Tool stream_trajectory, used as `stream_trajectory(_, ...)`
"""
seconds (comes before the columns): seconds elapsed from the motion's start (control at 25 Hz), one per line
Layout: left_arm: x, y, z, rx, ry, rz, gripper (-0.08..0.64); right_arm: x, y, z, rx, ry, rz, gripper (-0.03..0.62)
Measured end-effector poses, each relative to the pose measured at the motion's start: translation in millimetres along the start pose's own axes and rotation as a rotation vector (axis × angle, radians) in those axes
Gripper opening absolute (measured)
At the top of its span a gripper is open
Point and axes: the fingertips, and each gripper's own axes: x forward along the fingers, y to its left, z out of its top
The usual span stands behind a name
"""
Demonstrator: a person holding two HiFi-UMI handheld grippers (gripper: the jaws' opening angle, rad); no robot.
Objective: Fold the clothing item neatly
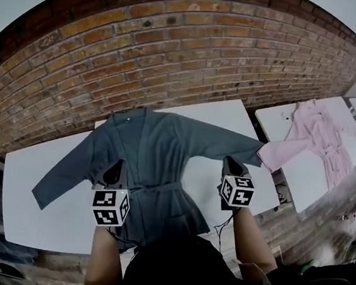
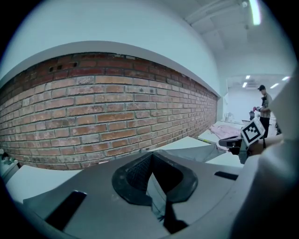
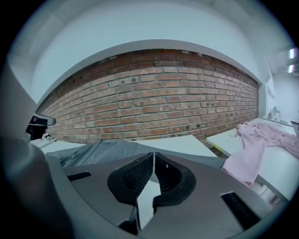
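Observation:
A grey-blue robe (image 1: 157,155) lies face up on the white table (image 1: 38,206), sleeves spread out to both sides and a belt across its waist. My left gripper (image 1: 117,165) hovers over the robe's left side near the belt, jaws shut and empty. My right gripper (image 1: 230,160) hangs just right of the robe, under its right sleeve, also shut with nothing in it. In the left gripper view the jaws (image 2: 150,158) meet over grey cloth, with the sleeve (image 2: 196,151) ahead. In the right gripper view the closed jaws (image 3: 153,158) point past the robe (image 3: 107,151).
A pink robe (image 1: 317,137) lies on a second white table (image 1: 301,177) to the right, one sleeve reaching the gap between the tables. A brick wall (image 1: 175,50) runs behind both tables. A person (image 2: 265,105) stands far off at the right.

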Motion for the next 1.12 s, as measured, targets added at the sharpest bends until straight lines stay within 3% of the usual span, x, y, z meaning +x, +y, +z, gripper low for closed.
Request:
stream_trajectory(0.24, 17, -13, -3, 0.018, 0.020, -0.011, -0.009, 25, -82, -22, 0.033, 0.074, -0.201, 0.011)
stream_trajectory(0.6, 33, -16, -10, -0.005, 0.061, -0.005, -0.009, 51, -166, -74, 0.099, 0.277, -0.385, 0.098)
stream_trajectory(0.92, 43, -21, -13, 0.022, 0.085, -0.004, -0.009, 49, -213, -96, 0.162, 0.334, -0.508, 0.131)
stream_trajectory(1.12, 48, -24, -12, 0.023, 0.079, -0.012, -0.009, 48, -219, -107, 0.232, 0.364, -0.511, 0.155)
